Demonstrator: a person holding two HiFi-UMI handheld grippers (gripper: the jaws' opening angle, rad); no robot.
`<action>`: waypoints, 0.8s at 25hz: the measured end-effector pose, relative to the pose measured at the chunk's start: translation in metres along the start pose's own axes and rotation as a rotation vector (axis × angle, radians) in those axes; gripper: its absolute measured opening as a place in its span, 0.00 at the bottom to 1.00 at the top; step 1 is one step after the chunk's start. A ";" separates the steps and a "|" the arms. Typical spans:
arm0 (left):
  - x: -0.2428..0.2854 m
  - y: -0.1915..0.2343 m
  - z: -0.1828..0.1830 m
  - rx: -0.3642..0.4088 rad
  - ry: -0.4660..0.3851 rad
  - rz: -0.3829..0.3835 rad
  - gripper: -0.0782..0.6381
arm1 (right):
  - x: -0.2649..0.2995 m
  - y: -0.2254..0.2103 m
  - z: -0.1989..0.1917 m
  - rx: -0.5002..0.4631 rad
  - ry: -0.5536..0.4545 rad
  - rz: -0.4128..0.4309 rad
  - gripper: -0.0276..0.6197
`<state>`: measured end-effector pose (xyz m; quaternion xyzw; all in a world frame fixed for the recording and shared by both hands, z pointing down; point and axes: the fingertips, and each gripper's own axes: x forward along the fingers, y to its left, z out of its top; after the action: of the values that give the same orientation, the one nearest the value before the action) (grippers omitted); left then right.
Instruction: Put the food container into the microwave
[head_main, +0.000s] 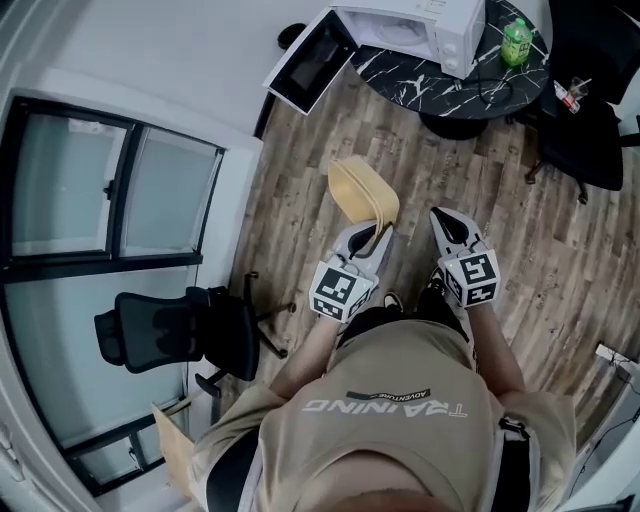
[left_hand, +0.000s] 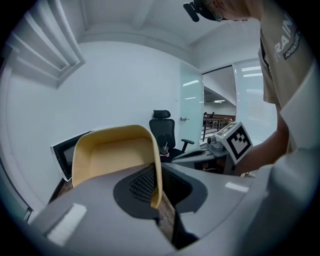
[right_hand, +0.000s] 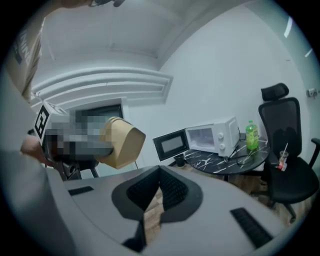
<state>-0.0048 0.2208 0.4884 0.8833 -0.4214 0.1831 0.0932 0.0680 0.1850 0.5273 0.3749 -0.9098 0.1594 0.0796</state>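
Pale yellow food container (head_main: 362, 188) | left tongs (head_main: 374, 236) grasp rim | right tongs (head_main: 447, 218) clenched, empty | left gripper view shows its bare inside, right gripper view its outside

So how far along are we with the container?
Done: the microwave door is open and the left gripper is shut on the food container rim. In hand: it is held up, short of the table. Left: set it inside. The right gripper is shut, empty.
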 end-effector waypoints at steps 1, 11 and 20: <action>0.003 0.002 -0.001 0.001 0.011 0.004 0.14 | 0.003 -0.004 -0.001 0.012 0.005 0.007 0.06; 0.026 0.030 -0.004 0.009 0.040 0.014 0.14 | 0.029 -0.016 0.005 0.023 0.008 0.020 0.06; 0.057 0.085 0.018 0.007 -0.022 -0.062 0.14 | 0.059 -0.023 0.036 0.016 -0.020 -0.090 0.06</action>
<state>-0.0335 0.1213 0.4958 0.8981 -0.3943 0.1720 0.0911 0.0412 0.1181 0.5144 0.4178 -0.8914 0.1592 0.0745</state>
